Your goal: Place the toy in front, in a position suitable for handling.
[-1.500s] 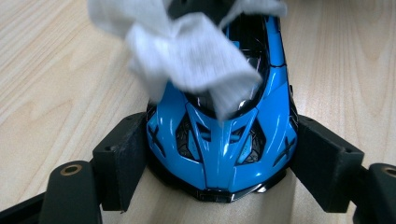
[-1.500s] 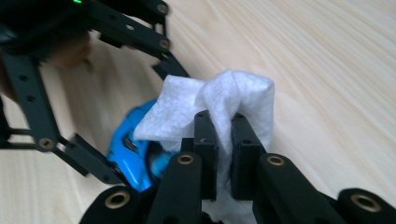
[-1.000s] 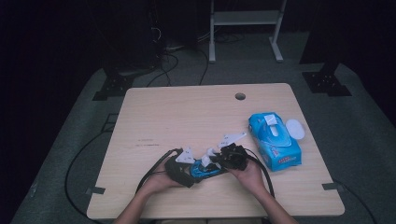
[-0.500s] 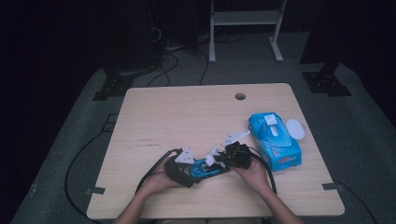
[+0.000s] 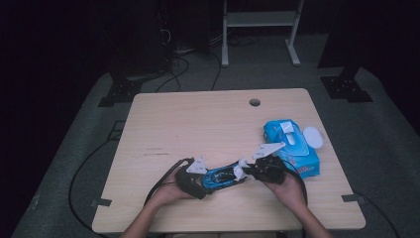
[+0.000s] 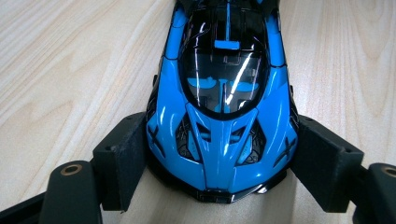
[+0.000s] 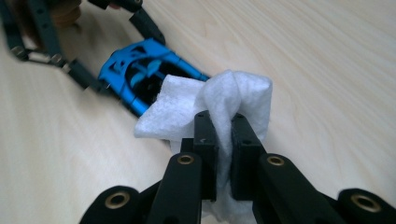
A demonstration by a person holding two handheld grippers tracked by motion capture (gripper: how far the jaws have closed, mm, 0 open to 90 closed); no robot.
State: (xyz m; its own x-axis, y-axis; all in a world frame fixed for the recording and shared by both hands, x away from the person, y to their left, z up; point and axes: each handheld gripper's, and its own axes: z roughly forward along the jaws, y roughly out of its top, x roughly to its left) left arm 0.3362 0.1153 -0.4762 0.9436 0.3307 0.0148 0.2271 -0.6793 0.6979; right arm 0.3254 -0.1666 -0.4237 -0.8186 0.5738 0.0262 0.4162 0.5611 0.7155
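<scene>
Left gripper (image 6: 219,158) clamps car (image 6: 224,107); right gripper (image 7: 224,135) pinches wipe (image 7: 215,102).

the toy car (image 6: 223,100) runs off the top edge of the left gripper view; the wipe (image 7: 219,105) hides its far end in the right gripper view.

Lab or recording studio, not home. Light wooden table (image 5: 198,124) stands alone on grey carpet (image 5: 74,163), dark surround on all sides. Black cables (image 5: 188,64) snake over floor beyond table's far edge. White metal stand (image 5: 257,29) behind table; black stand feet (image 5: 346,87) off its far corners. Tape strips (image 5: 101,202) near table's front left corner.
</scene>
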